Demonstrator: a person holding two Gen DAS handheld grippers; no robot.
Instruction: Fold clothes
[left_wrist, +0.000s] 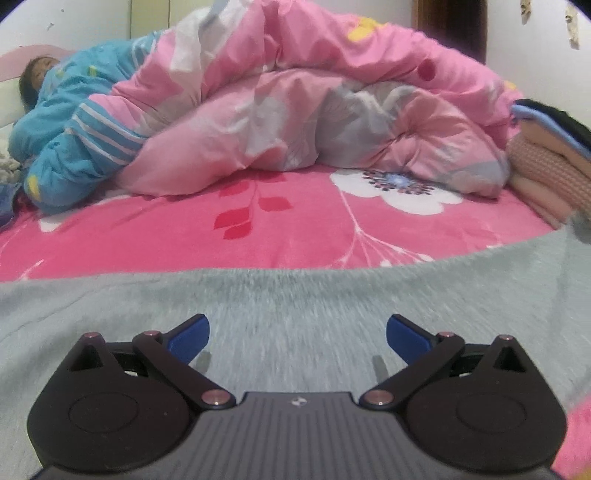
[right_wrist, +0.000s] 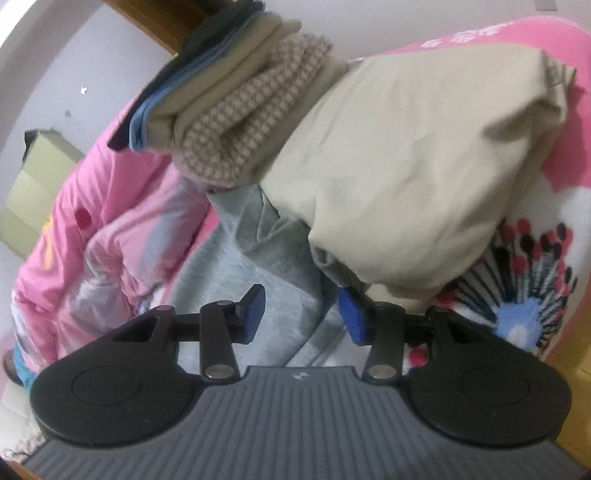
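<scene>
Both grippers stand empty: left gripper spread wide above the grey fleece garment on the pink bedspread, right gripper parted narrower. Just beyond its pads lies a beige garment, beside the folded stack.

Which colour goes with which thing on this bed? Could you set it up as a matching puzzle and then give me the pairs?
Things:
1. garment spread under the left gripper
2. rumpled quilt
3. loose garment by the folded stack
4. pads on the gripper fingers

Colours:
A. beige
B. blue
C. grey
D. pink with flowers

Pairs: 1-C, 2-D, 3-A, 4-B
</scene>
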